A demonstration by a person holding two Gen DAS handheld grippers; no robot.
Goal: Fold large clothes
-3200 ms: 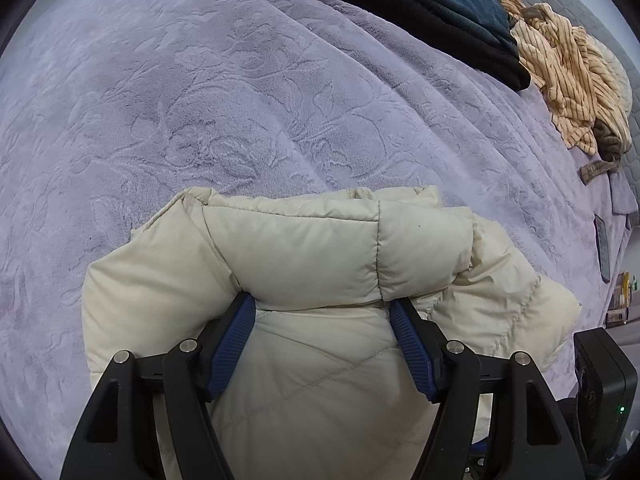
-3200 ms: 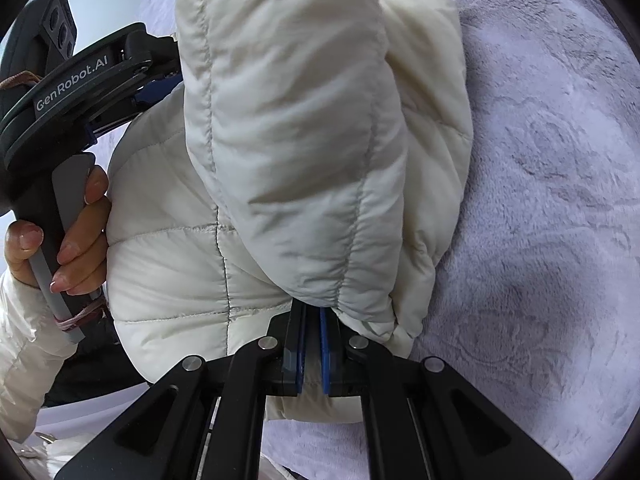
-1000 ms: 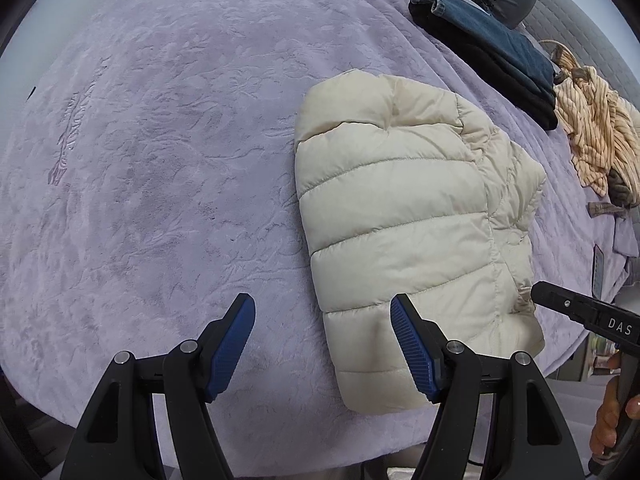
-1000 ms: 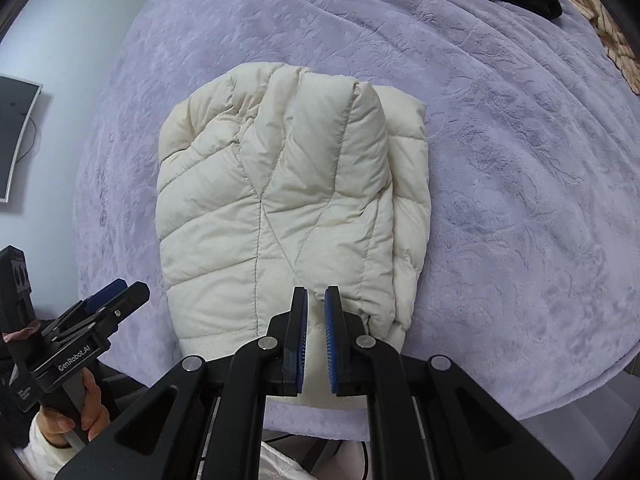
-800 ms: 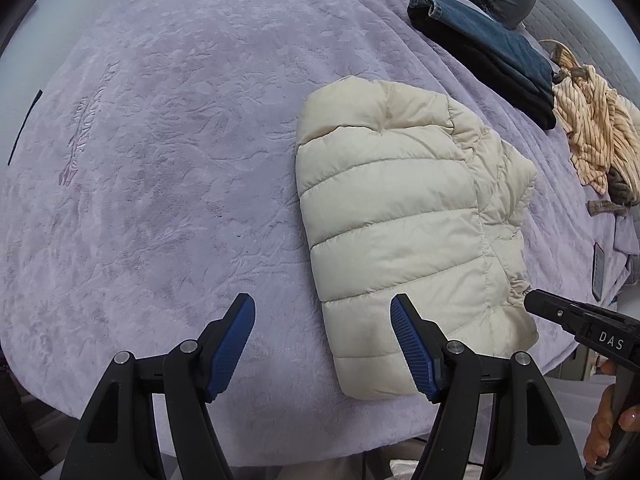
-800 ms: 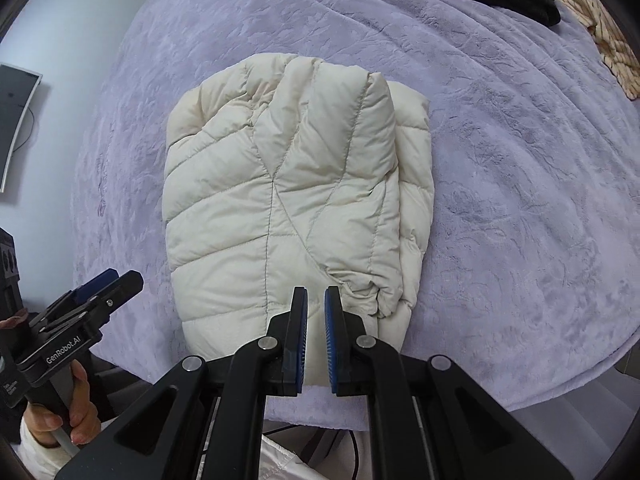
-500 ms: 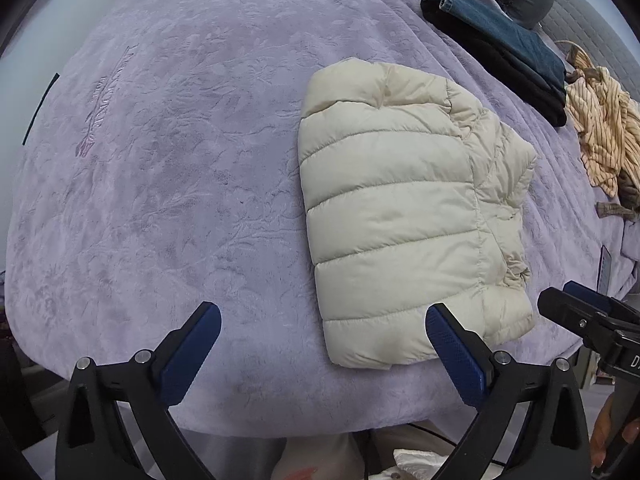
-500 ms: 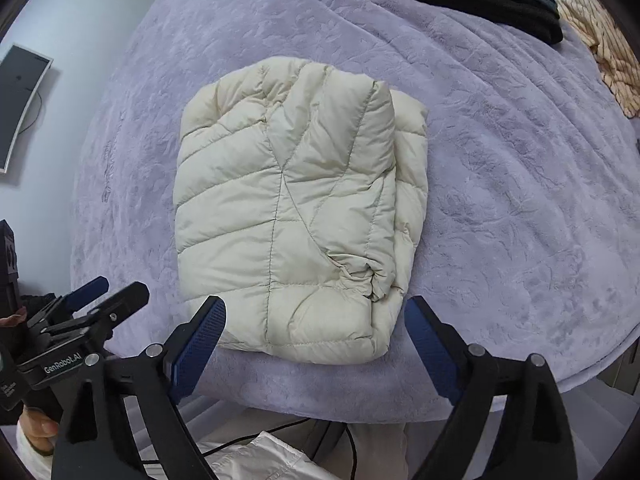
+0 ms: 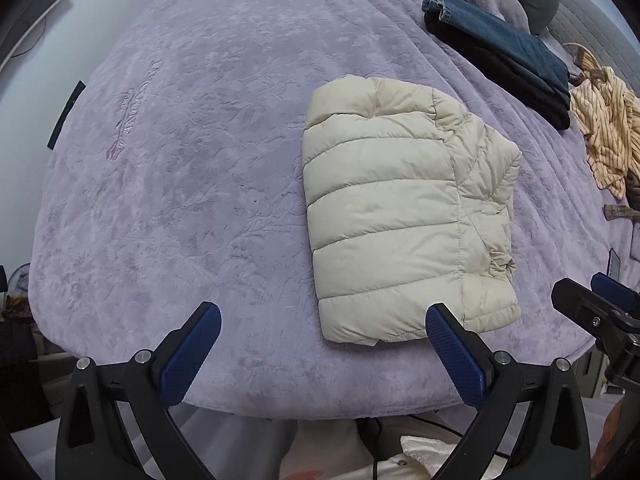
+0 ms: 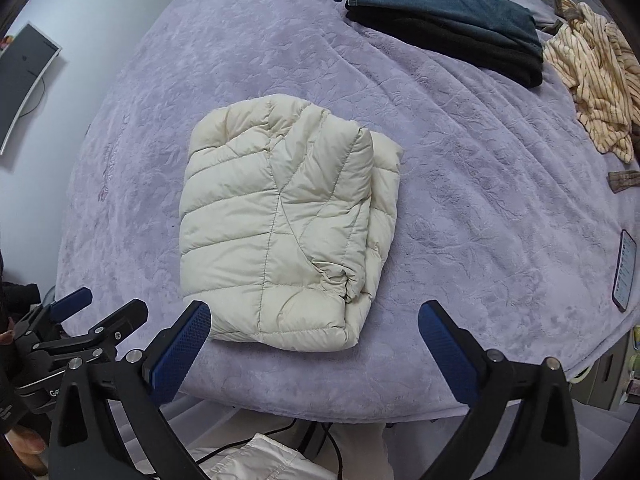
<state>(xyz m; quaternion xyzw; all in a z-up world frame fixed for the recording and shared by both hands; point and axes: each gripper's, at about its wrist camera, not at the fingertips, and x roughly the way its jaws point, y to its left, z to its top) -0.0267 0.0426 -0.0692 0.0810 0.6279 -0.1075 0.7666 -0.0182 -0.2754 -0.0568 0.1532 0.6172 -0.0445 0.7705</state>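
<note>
A cream puffer jacket lies folded into a compact rectangle on the purple bed cover, near the bed's front edge. It also shows in the right wrist view. My left gripper is wide open and empty, held back above the front edge of the bed, left of the jacket. My right gripper is wide open and empty, just in front of the jacket's near edge. Each gripper shows at the edge of the other's view.
Folded dark jeans and black clothing lie at the far side of the bed. A crumpled striped yellow garment lies at the far right. A phone lies near the right edge. A monitor hangs on the left wall.
Both grippers let go of the jacket and drew back from it. The left opened wider and the right opened from shut. The jacket now lies folded and still.
</note>
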